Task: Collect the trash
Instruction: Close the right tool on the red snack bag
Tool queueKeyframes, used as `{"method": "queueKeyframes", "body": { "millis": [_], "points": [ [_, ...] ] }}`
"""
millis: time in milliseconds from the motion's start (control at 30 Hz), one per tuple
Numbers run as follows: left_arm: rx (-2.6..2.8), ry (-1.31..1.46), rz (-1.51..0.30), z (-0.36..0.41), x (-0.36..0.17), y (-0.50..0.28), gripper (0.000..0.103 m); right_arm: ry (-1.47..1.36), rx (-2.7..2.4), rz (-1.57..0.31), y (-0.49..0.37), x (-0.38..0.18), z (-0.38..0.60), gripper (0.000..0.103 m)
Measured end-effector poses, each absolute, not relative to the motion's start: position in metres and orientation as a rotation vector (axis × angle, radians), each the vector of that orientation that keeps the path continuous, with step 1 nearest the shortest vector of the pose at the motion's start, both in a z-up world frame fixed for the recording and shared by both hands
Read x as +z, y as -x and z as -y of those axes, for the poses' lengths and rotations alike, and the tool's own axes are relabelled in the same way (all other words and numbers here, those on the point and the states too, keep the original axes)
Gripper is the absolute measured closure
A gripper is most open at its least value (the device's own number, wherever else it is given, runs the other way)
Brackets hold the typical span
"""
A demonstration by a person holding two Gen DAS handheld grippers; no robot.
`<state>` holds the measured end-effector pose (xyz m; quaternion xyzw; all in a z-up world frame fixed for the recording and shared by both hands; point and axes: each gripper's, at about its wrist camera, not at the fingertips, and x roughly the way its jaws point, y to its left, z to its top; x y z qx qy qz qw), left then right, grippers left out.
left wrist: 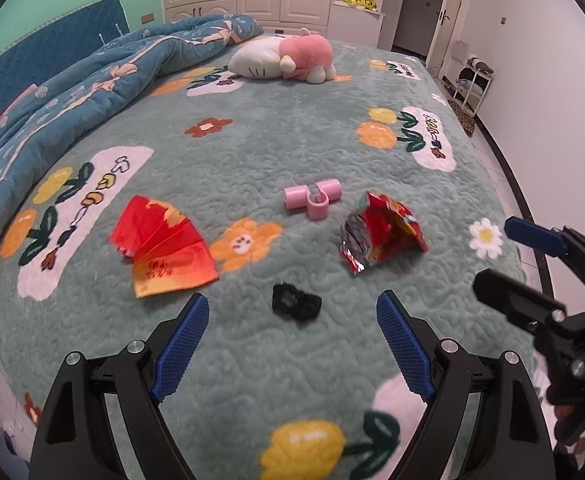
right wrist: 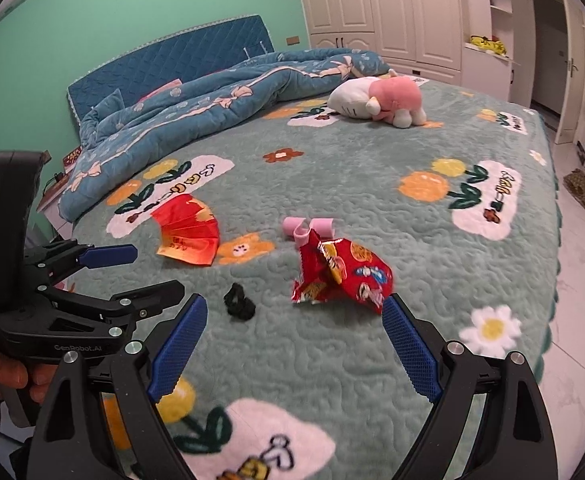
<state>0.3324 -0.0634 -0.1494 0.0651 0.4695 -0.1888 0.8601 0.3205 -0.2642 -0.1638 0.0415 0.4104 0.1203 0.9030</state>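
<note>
A bedroom with a mint-green wall [right wrist: 152, 0] and cream wardrobes [right wrist: 376, 4] holds a wide bed [left wrist: 292, 140] under a grey-green plush cover printed with orange and yellow flowers and white patches bearing lettering too small to read. A blue quilt [left wrist: 72, 84] is bunched along the headboard [right wrist: 172, 52] side, and a pink-and-white plush toy [left wrist: 288, 58] lies near the far end.

4 small things sit apart from one another on the cover near the foot of the bed: a folded red-and-orange paper [left wrist: 164, 242] with gold writing that cannot be made out, a crumpled red snack wrapper [left wrist: 380, 232] with a silver lining and cartoon print, a pink plastic clip [left wrist: 312, 198] just beyond the wrapper, and a black hair tie [left wrist: 296, 304] nearest the cameras, between paper and wrapper.

The left gripper [left wrist: 292, 344] hangs over the cover with its blue-padded jaws spread wide and nothing between them, the hair tie just ahead. The right gripper [right wrist: 296, 348] is likewise spread wide and empty, its right pad close beside the wrapper's edge. In the right wrist view, the body of the left gripper reads "GenRobot.AI".
</note>
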Motion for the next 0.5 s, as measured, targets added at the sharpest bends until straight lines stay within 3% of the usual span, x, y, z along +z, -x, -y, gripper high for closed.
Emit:
{"method": "queueKeyframes", "body": {
  "millis": [500],
  "points": [
    [-0.367,-0.152,-1.012,0.062,-0.178,-0.383,0.018,-0.044,0.266,-0.913,-0.402,-0.223,0.268,0.015]
  ]
}}
